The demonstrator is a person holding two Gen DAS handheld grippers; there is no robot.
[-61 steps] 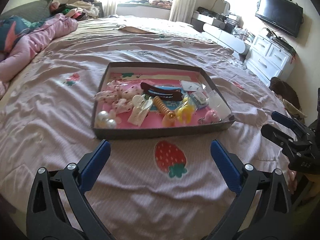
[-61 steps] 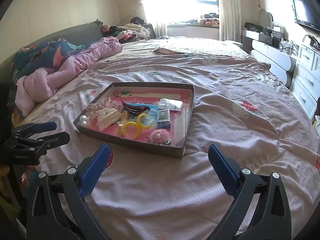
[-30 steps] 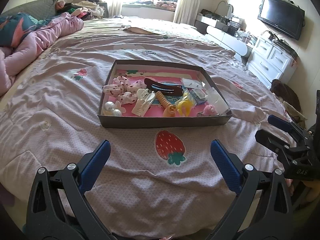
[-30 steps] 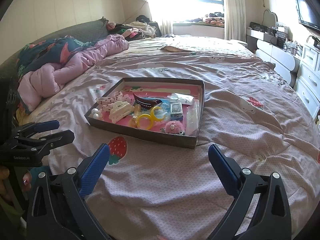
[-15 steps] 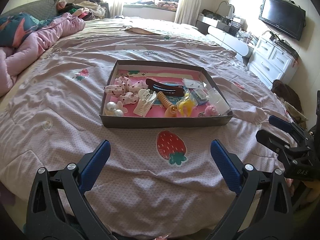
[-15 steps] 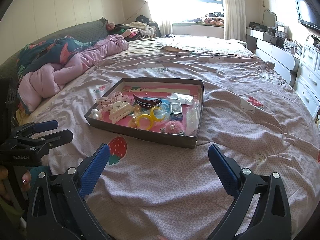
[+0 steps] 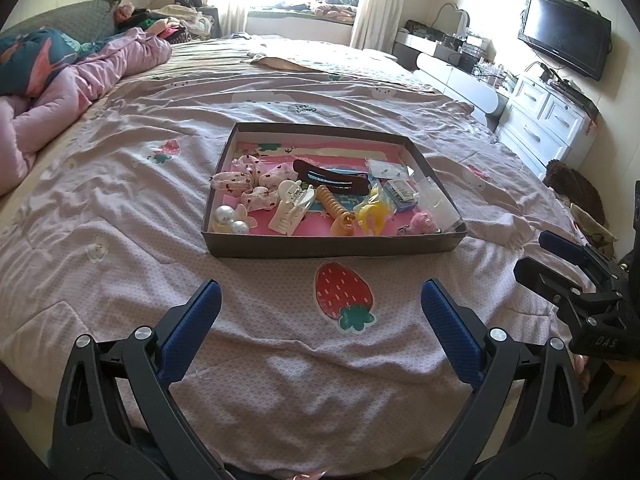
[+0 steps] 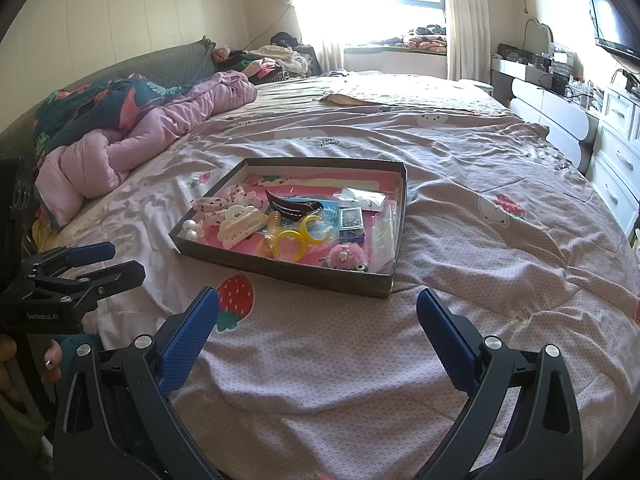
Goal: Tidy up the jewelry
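A shallow dark cardboard tray with a pink floor lies on the bed. It holds several hair accessories: a cream claw clip, a dark brown barrette, an orange spiral tie, yellow rings, pearl pieces, floral bows, a pink pompom and small packets. My left gripper is open and empty, short of the tray's near wall. My right gripper is open and empty, near the tray's near right corner.
The pink bedspread has a strawberry print between the left gripper and the tray. A rumpled pink quilt lies at the left. White drawers and a TV stand at the right. Each gripper shows in the other's view.
Both grippers have pulled back a little from the tray over two seconds and have held almost still in the last half second. Both stay open and empty.
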